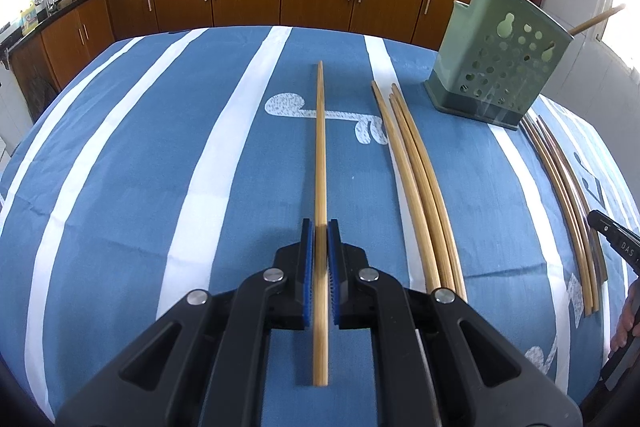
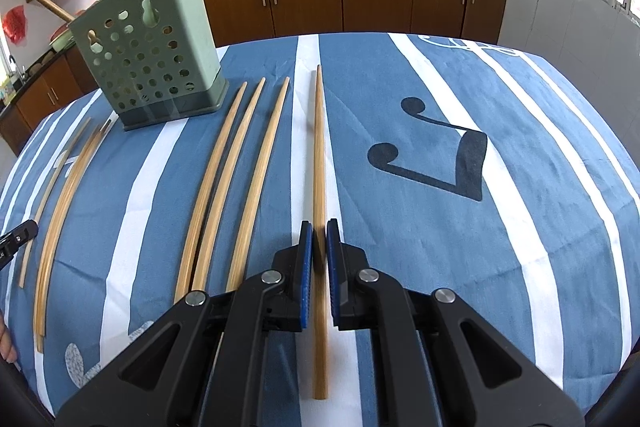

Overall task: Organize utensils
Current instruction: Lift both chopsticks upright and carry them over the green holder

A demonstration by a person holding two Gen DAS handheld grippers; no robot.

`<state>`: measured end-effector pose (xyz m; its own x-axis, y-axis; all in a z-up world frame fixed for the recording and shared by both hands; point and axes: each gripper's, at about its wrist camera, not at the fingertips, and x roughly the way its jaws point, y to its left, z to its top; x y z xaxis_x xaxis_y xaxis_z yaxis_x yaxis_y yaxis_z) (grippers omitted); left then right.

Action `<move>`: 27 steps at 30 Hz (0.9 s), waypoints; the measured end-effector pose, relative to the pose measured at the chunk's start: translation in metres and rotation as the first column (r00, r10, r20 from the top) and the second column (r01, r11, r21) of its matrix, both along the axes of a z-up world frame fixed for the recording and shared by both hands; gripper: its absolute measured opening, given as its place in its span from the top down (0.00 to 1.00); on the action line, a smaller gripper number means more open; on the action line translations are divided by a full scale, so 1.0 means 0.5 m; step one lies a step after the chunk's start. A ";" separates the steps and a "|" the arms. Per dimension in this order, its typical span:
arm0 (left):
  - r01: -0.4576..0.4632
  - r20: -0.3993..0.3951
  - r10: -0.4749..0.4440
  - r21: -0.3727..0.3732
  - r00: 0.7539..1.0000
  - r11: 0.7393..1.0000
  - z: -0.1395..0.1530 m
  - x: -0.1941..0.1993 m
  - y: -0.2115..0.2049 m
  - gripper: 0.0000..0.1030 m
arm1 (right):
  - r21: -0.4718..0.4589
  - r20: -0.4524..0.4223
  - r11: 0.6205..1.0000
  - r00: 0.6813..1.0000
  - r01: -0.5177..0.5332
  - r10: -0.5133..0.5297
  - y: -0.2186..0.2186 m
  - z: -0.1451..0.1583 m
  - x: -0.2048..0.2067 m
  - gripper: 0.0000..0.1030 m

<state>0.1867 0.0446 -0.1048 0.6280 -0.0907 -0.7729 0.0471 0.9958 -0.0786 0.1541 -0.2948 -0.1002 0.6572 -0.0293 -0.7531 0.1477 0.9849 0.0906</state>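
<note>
Two claws, left claw [image 1: 319, 229] and right claw [image 2: 319, 230], each clamp a chopstick [image 1: 320, 155] pointing forward.

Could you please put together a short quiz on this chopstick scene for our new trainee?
1. True or false: the green holder lies on its side.
2. What sits between the fingers of the left gripper? A) a spoon B) a chopstick C) a fork
3. In the right wrist view, how many loose chopsticks lie directly between the holder and the stick in the right gripper?
Key: 1 false, it stands upright; 2 B; 3 three.
</note>
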 end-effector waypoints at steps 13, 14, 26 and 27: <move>0.015 0.092 -0.015 -0.004 0.996 1.000 0.090 -0.033 0.015 0.93 | 0.021 0.123 1.000 0.992 0.010 -0.013 -0.018 0.086 -0.031 0.93; 0.015 0.108 -0.014 -0.006 0.994 1.000 0.102 -0.035 0.016 0.93 | 0.025 0.141 1.000 0.990 0.012 -0.016 -0.020 0.098 -0.034 0.93; 0.017 0.285 -0.001 -0.056 0.959 0.998 0.235 -0.054 0.026 0.93 | 0.042 0.280 0.999 0.959 0.030 -0.041 -0.032 0.187 -0.059 0.93; 0.015 0.295 0.003 -0.058 0.956 0.998 0.241 -0.054 0.025 0.93 | 0.041 0.284 0.999 0.958 0.031 -0.041 -0.032 0.190 -0.059 0.93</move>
